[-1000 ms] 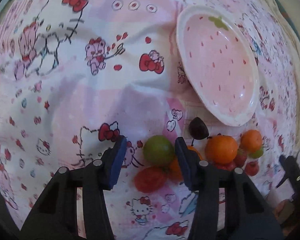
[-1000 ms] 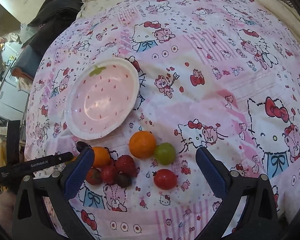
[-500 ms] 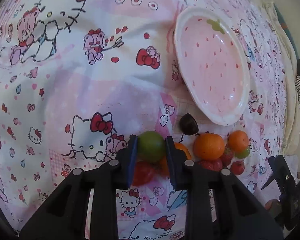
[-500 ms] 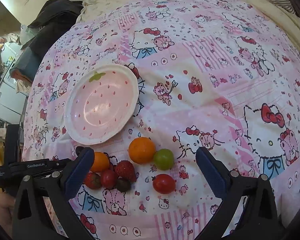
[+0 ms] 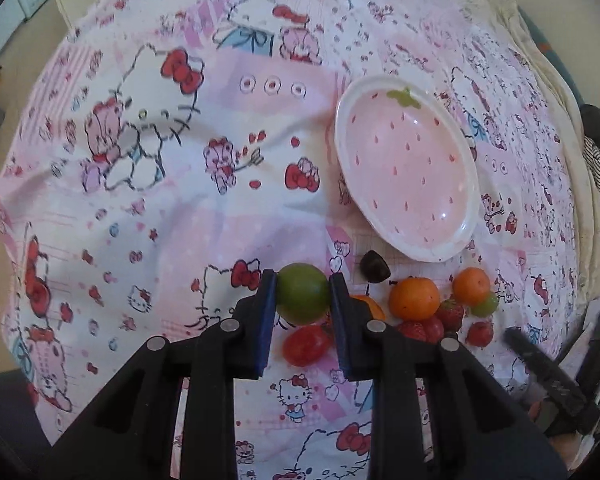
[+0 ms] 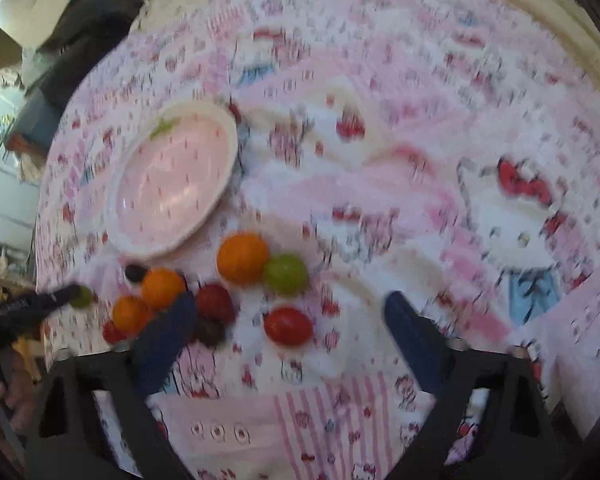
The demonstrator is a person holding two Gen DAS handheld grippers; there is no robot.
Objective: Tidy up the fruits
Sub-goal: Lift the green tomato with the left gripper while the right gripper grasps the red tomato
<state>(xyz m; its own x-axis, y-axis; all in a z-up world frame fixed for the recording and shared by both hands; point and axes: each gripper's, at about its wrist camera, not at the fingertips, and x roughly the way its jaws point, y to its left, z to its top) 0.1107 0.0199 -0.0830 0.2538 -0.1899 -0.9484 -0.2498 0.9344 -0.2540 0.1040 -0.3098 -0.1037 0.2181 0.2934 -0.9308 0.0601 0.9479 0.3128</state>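
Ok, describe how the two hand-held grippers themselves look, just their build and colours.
Left hand-held gripper: matte black angular plastic frame with triangular cut-outs, silver round bolts at the joints, and flat dark-blue pads lining both fingers. Right hand-held gripper: the same black frame and blue pads, blurred here. No cables or sleeves show. In the right wrist view, small white lettering runs along the left gripper's black body, unreadable.

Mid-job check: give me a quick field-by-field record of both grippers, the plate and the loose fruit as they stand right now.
left gripper: shut on the green fruit, no other fruit in it
right gripper: open, holding nothing, above the fruit pile; its view is motion-blurred
plate: pink strawberry pattern, no fruit in it
loose fruit on the bedsheet: oranges, strawberries, red tomato, dark fruit, small green grape
fruit position: clustered just below the plate
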